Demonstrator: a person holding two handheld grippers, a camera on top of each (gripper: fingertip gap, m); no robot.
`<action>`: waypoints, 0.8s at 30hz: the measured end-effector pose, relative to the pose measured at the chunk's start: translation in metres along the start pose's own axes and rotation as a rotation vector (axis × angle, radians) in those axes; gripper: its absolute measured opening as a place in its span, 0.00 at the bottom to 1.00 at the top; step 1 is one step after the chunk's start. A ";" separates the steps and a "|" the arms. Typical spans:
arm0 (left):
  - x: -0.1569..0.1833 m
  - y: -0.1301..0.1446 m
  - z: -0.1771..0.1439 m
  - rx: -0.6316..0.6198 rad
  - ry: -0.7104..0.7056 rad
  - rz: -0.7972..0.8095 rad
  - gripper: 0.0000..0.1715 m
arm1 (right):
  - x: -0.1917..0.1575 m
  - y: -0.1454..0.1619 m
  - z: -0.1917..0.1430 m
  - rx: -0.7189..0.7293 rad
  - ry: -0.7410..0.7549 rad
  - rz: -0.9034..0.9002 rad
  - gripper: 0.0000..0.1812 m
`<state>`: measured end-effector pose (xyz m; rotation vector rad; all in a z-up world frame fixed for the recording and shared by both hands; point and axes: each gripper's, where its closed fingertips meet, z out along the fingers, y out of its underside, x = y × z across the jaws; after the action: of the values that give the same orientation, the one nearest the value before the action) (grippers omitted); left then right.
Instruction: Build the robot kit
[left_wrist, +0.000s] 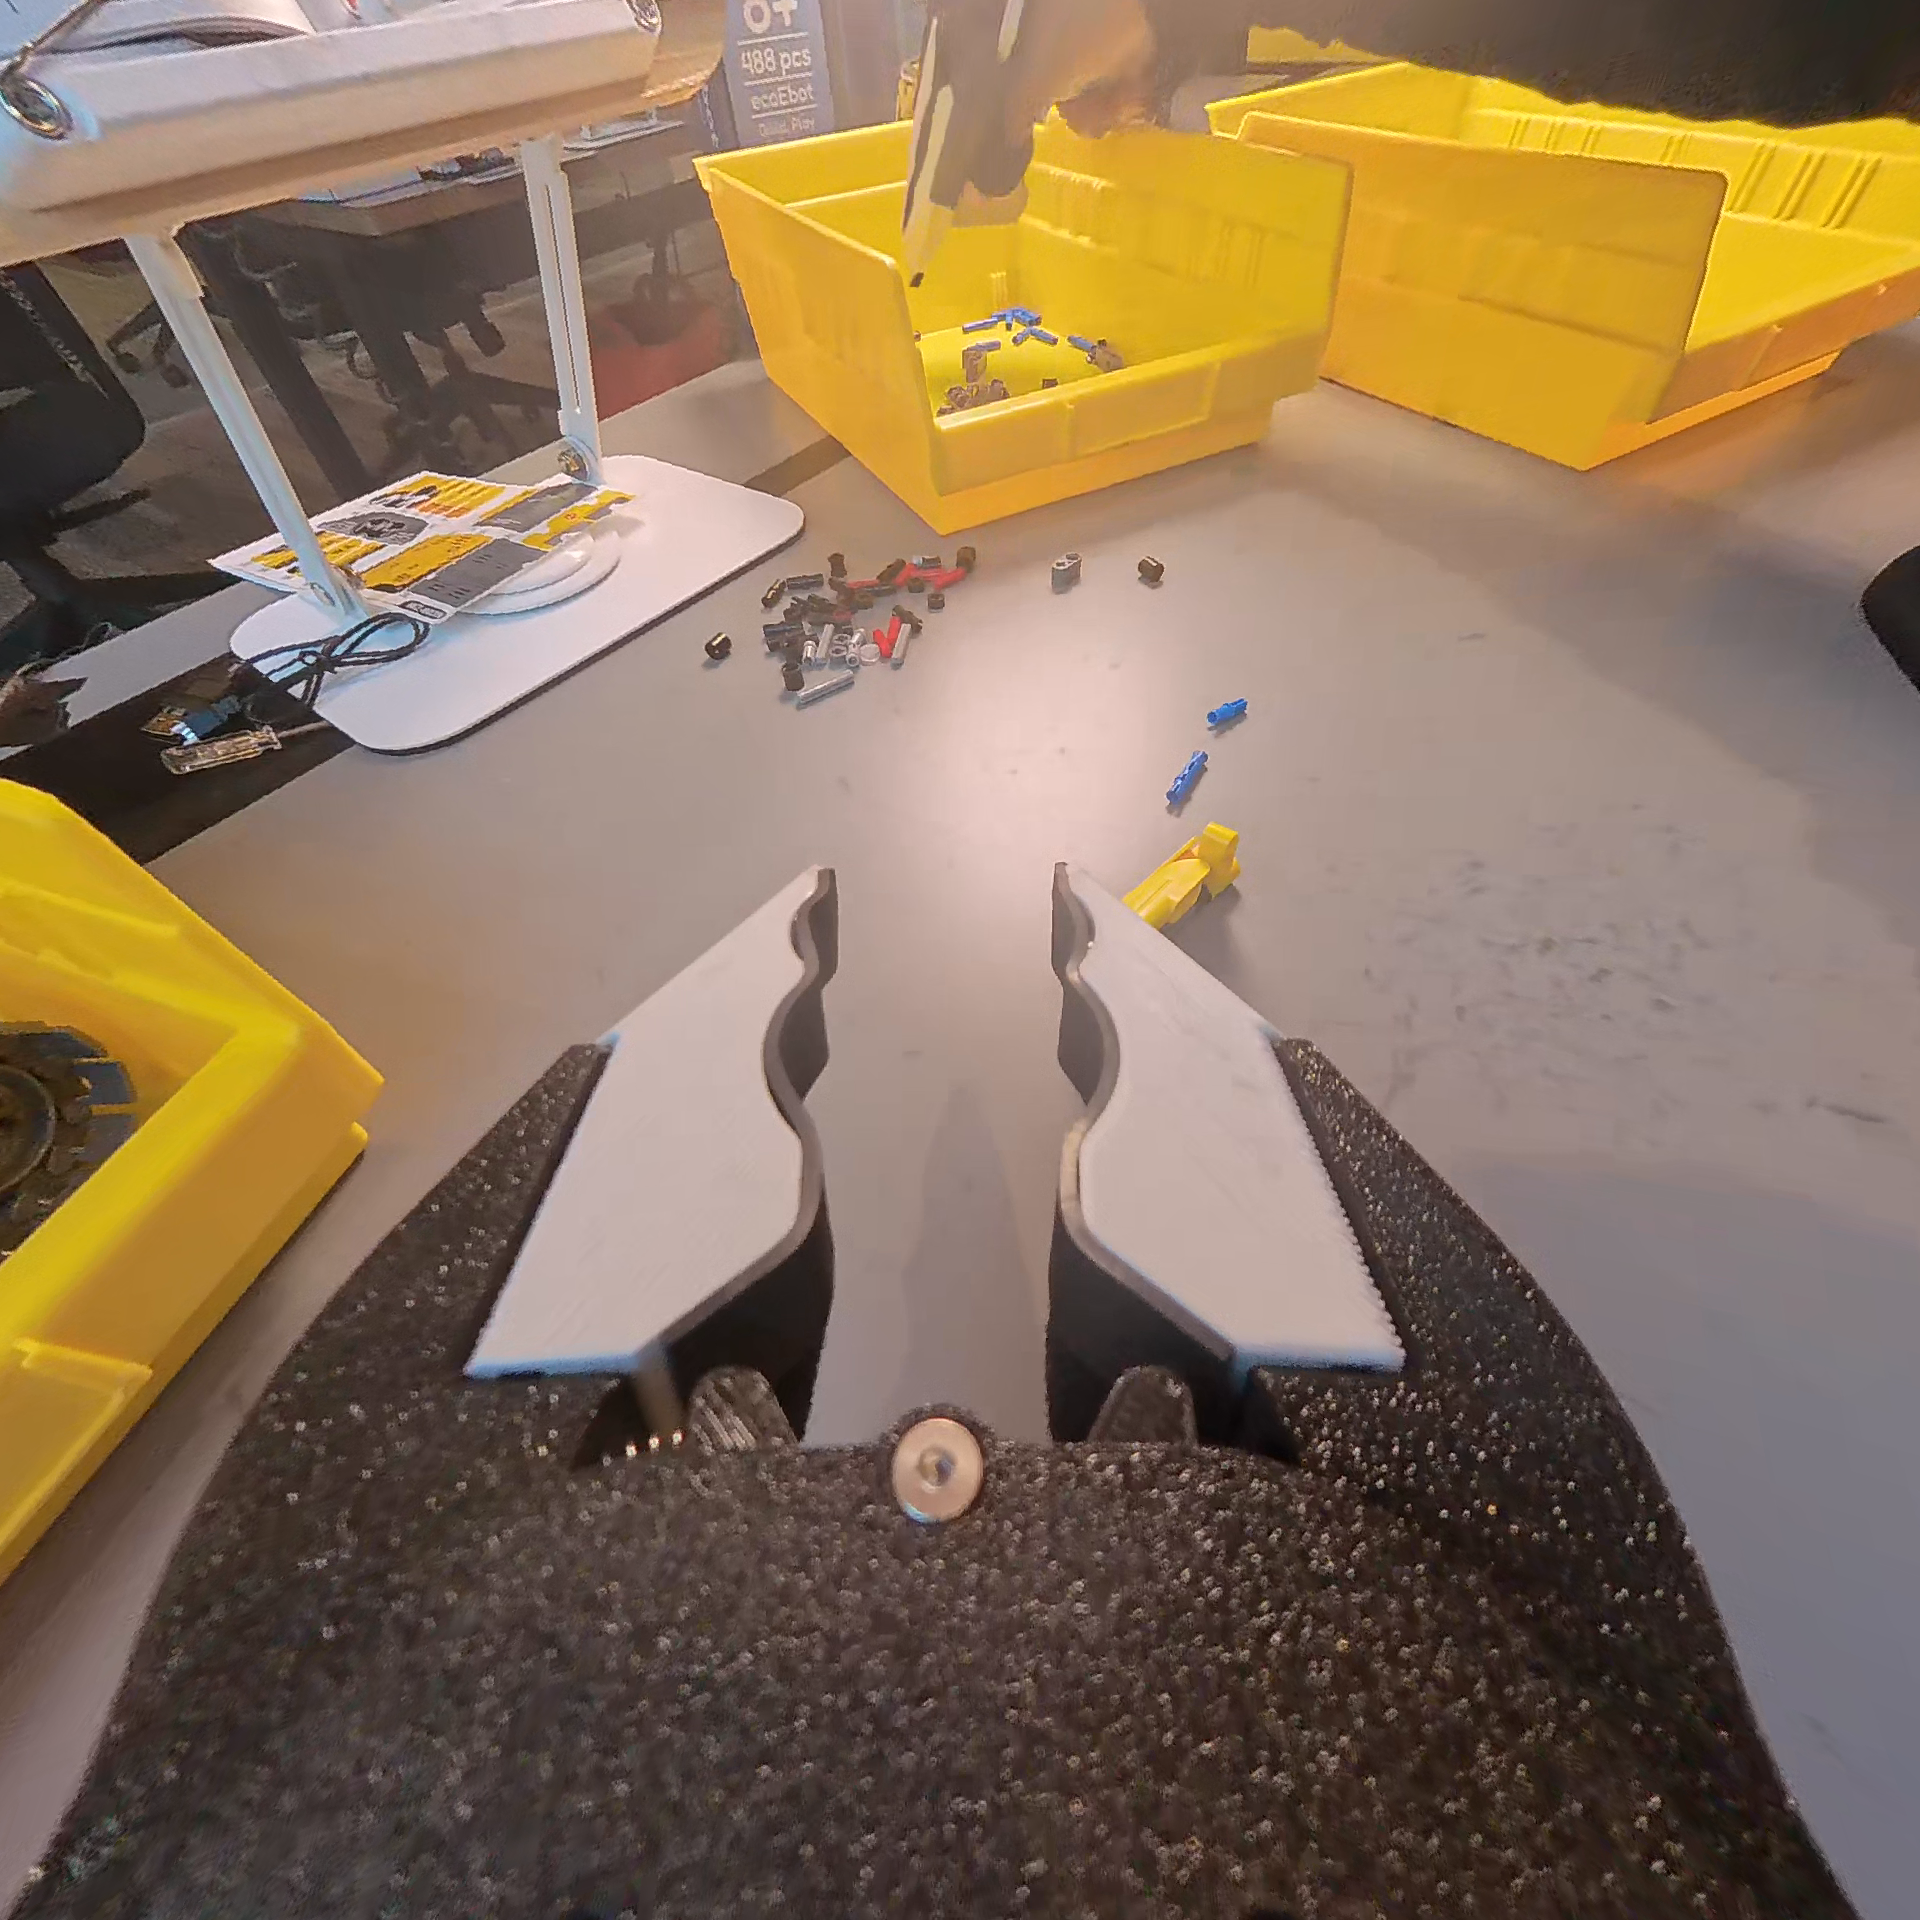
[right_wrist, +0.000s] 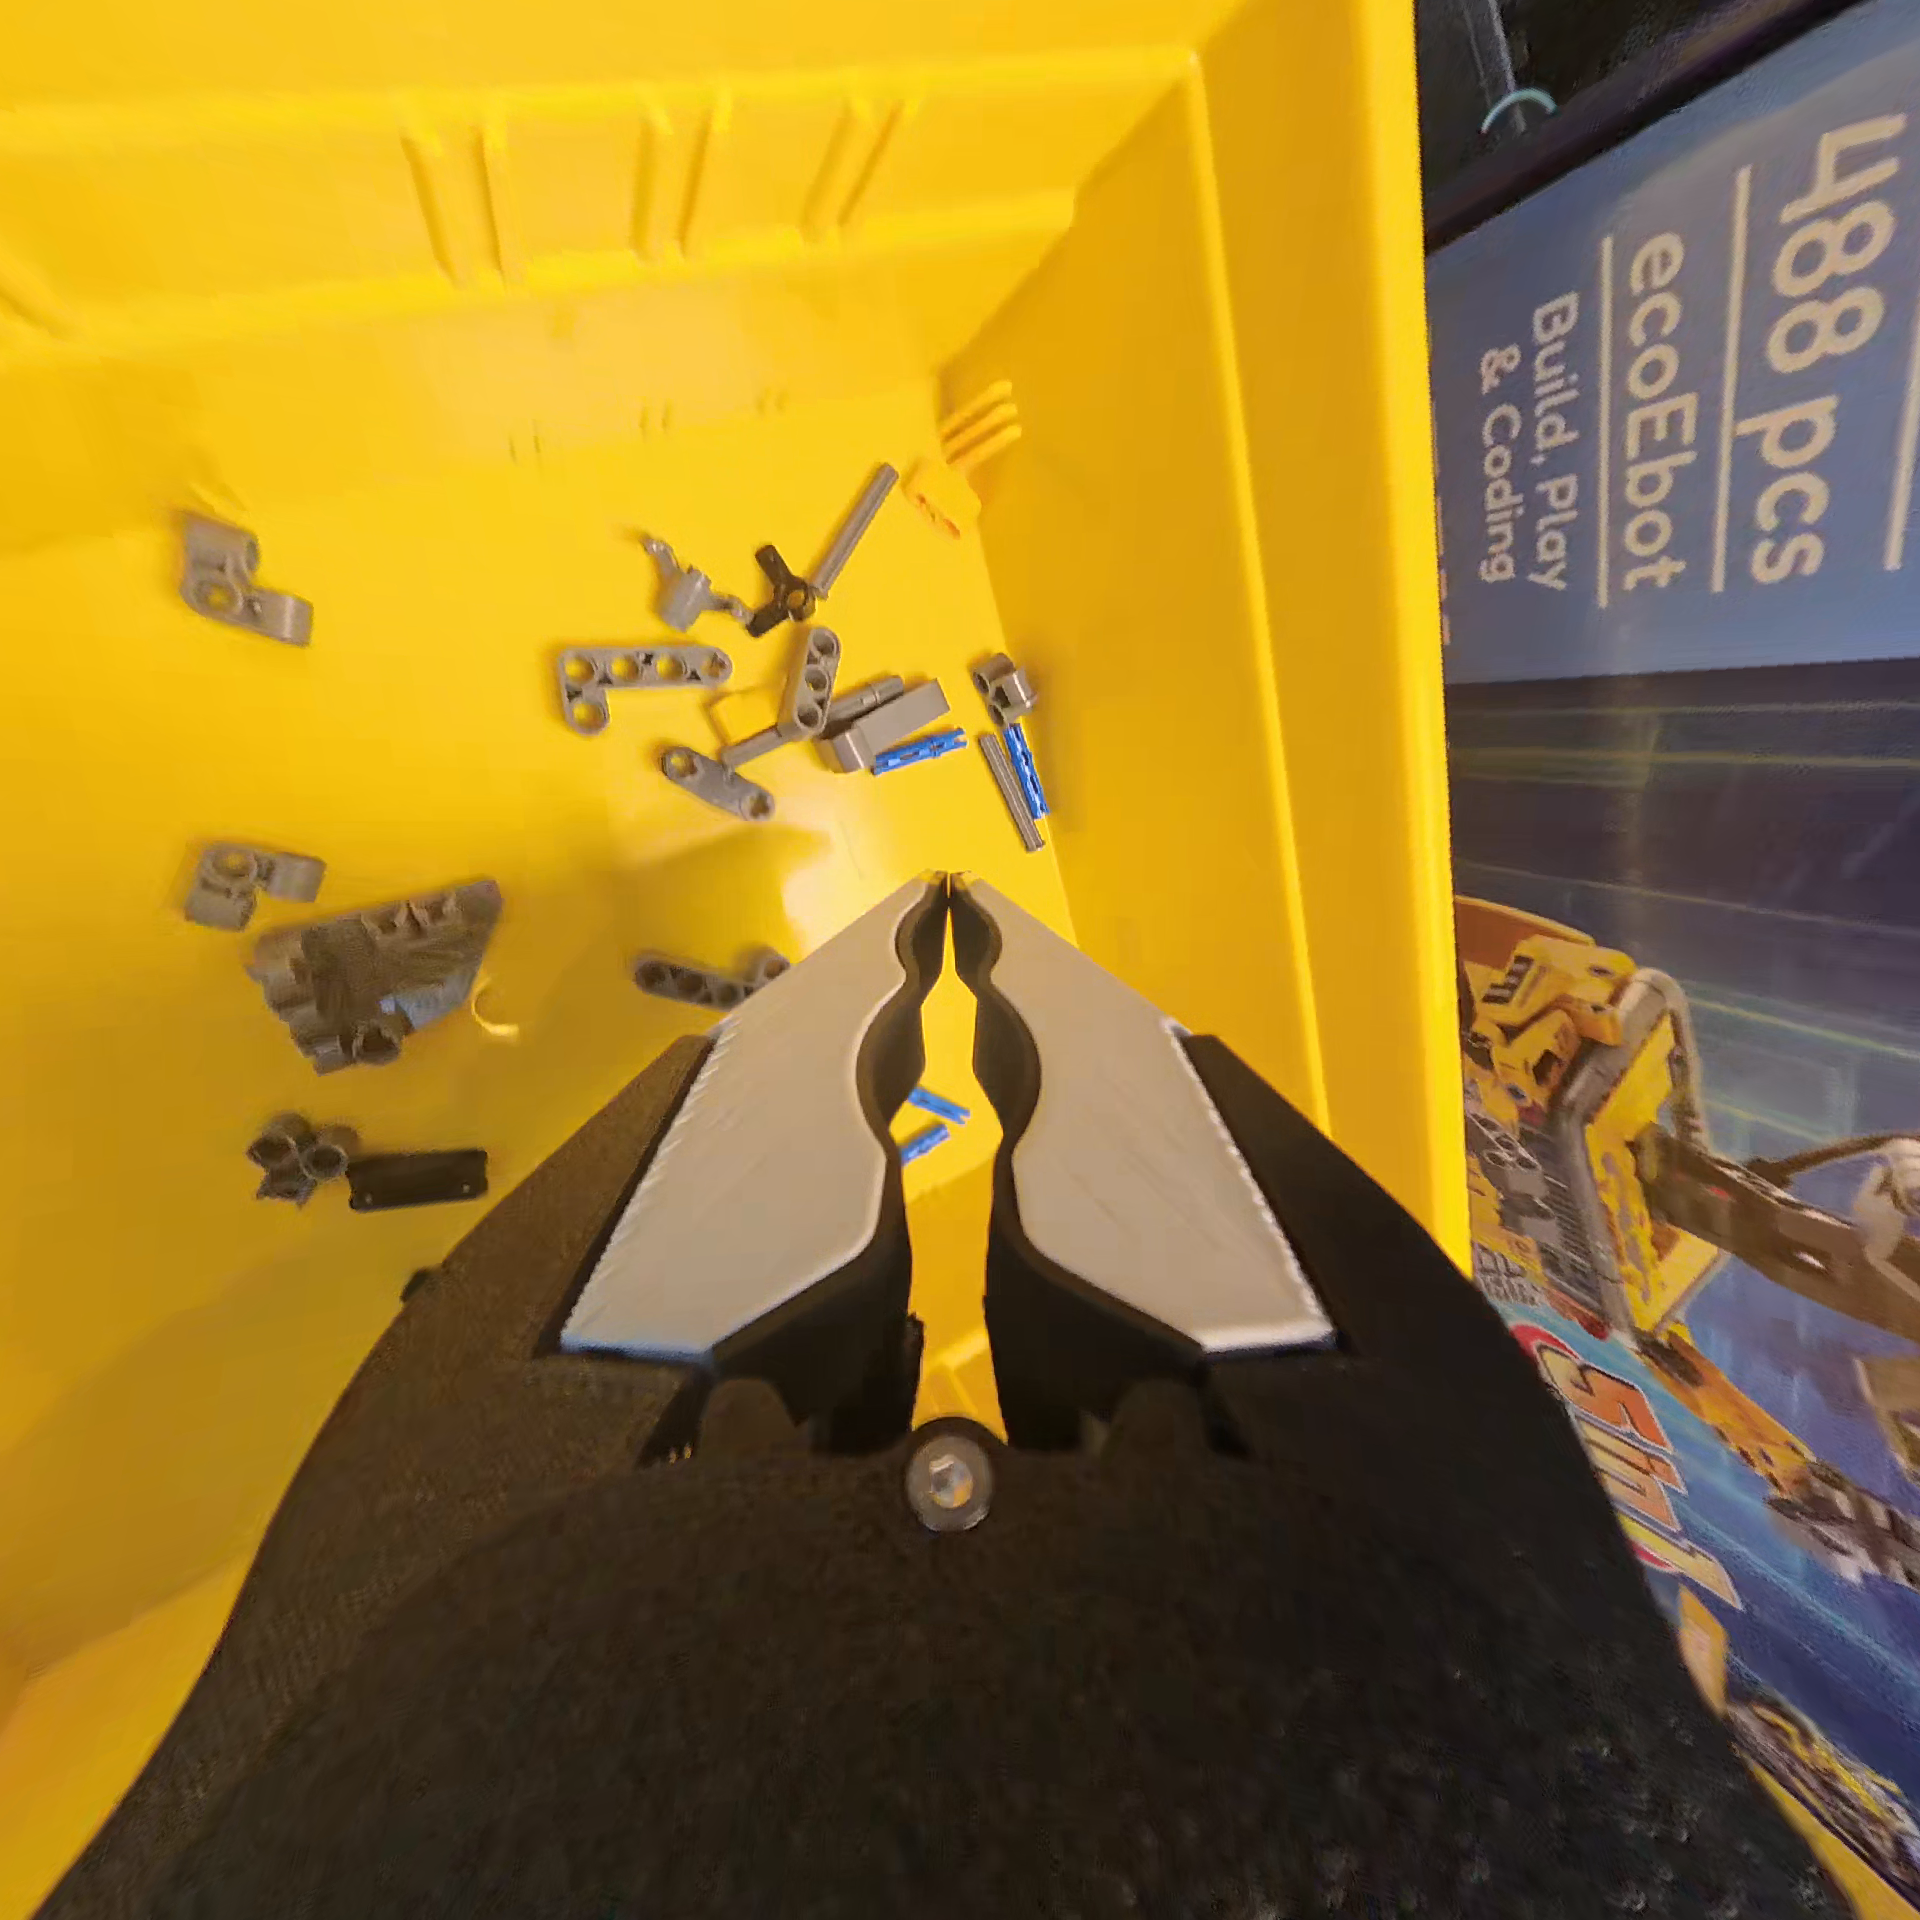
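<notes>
My left gripper (left_wrist: 943, 883) is open and hangs low over the grey table (left_wrist: 623, 883), with only table between its fingers. A small yellow part (left_wrist: 1184, 878) lies just right of its right fingertip. Two blue pins (left_wrist: 1187, 777) lie beyond that. A pile of small black, grey and red parts (left_wrist: 847, 618) lies farther ahead. My right gripper (right_wrist: 951, 878) is shut, fingertips together, inside a yellow bin (right_wrist: 1143, 520). It is above grey beams (right_wrist: 639, 675) and blue pins (right_wrist: 920, 753). In the left wrist view it (left_wrist: 916, 272) points down into that bin (left_wrist: 1091, 426).
More yellow bins stand at the back right (left_wrist: 1558, 312) and near left (left_wrist: 156, 1091). A white stand with a flat base (left_wrist: 582, 623) holds a sticker sheet (left_wrist: 436, 540) and a black cable (left_wrist: 322, 665). A printed blue box (right_wrist: 1683, 727) stands right of the bin. Tip to tip, the grippers are about 50 cm apart.
</notes>
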<state>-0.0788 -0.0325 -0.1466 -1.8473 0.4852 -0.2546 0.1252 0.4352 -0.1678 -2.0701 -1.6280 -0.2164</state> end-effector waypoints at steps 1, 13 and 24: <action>0.000 0.000 0.000 0.000 0.000 -0.001 0.23 | -0.001 -0.004 0.004 0.009 -0.002 0.030 0.01; -0.002 0.000 -0.001 0.005 -0.001 -0.016 0.23 | -0.026 -0.027 0.034 0.041 -0.240 0.420 0.00; 0.002 0.001 0.000 -0.006 0.009 0.006 0.23 | -0.048 -0.010 -0.015 -0.001 -0.377 0.313 0.03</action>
<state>-0.0769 -0.0333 -0.1476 -1.8515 0.4980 -0.2583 0.1049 0.3879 -0.1720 -2.4382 -1.4667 0.2966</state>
